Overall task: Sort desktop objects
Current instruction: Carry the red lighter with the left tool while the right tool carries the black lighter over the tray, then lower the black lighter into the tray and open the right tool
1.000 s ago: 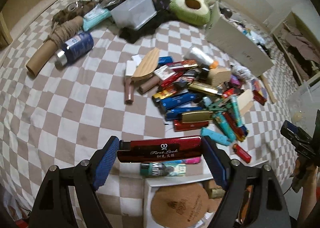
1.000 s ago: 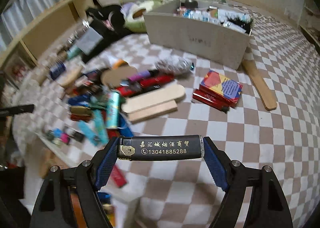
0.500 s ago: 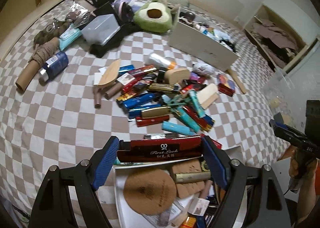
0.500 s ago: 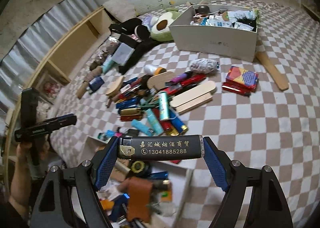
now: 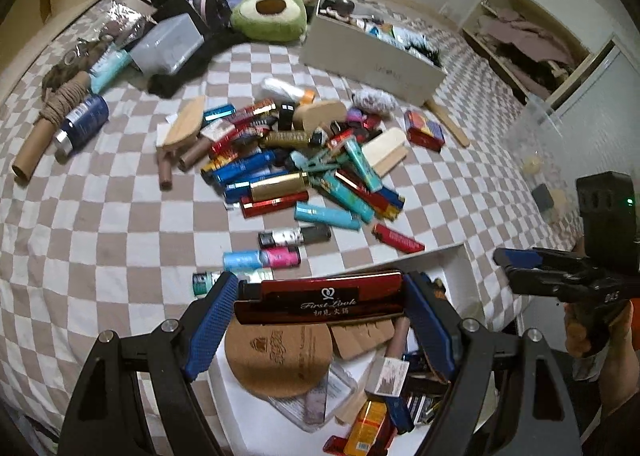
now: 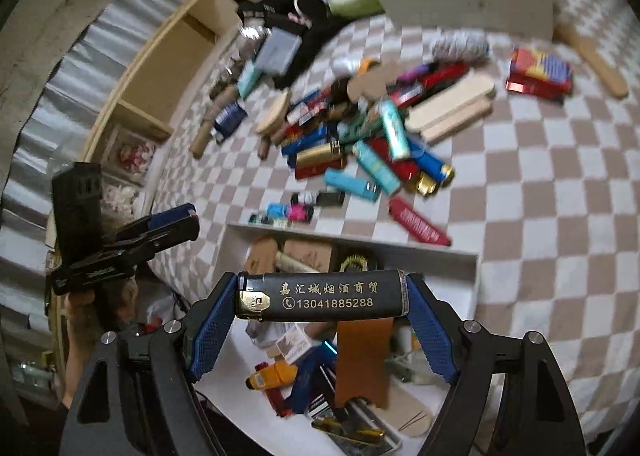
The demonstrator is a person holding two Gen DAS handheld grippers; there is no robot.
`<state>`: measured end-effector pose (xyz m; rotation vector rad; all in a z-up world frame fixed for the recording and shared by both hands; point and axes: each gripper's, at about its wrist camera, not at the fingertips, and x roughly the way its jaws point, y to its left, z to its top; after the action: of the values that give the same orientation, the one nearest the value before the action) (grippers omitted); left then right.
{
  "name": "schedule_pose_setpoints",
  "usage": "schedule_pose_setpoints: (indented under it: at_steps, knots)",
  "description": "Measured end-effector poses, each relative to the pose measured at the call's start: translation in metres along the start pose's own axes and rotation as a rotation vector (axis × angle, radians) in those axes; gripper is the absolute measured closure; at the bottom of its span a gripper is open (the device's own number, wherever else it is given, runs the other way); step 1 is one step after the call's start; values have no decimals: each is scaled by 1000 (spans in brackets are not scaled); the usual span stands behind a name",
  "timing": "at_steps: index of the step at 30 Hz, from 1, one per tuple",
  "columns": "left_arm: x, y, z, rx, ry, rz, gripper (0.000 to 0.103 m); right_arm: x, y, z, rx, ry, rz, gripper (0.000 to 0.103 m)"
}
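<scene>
left gripper [image 5: 320, 302]: clamped endwise on glossy red rectangular lighter [image 5: 320, 298], held over near white open box [image 5: 466, 256] | right gripper [image 6: 322, 300]: clamped endwise on black printed lighter [image 6: 324, 296], above same box, likely for dropping in | loose lighter pile [image 5: 304, 171] mid-bed on checkered bedspread [image 5: 100, 215]

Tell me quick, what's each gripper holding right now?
Left gripper: shut on the red lighter.
Right gripper: shut on the black lighter.

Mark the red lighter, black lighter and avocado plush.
red lighter [image 5: 320, 298], left wrist view, middle of its printed face.
black lighter [image 6: 324, 296], right wrist view, middle of its lettered side.
avocado plush [image 5: 272, 13], left wrist view, green body below the pit.
</scene>
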<state>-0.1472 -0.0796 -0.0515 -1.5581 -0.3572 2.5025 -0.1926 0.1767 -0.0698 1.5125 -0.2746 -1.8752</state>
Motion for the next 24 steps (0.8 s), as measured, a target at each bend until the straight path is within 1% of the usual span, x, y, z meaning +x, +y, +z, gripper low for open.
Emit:
schedule_pose_setpoints:
  at_steps: [3,6,10,16,18,24]
  knots:
    - [4,-2,-4,11,19,-2,20,19,-4,-4,27,55,-1,21]
    - [6,-4,-7,21,29,-3,20,36,-9,-6,50,109,-26,21]
    - [11,-8,-12,37,50,-9,20,51,-16,-6,71,145,-68,21]
    - [19,-16,-17,68,77,-12,20,66,-25,-2,88,177,-160,21]
    - [20,-18,-18,77,83,-13,20,73,-29,-2,97,187,-178,21]
    - [21,-21,-19,88,90,-19,20,82,-31,4,85,186,-240,21]
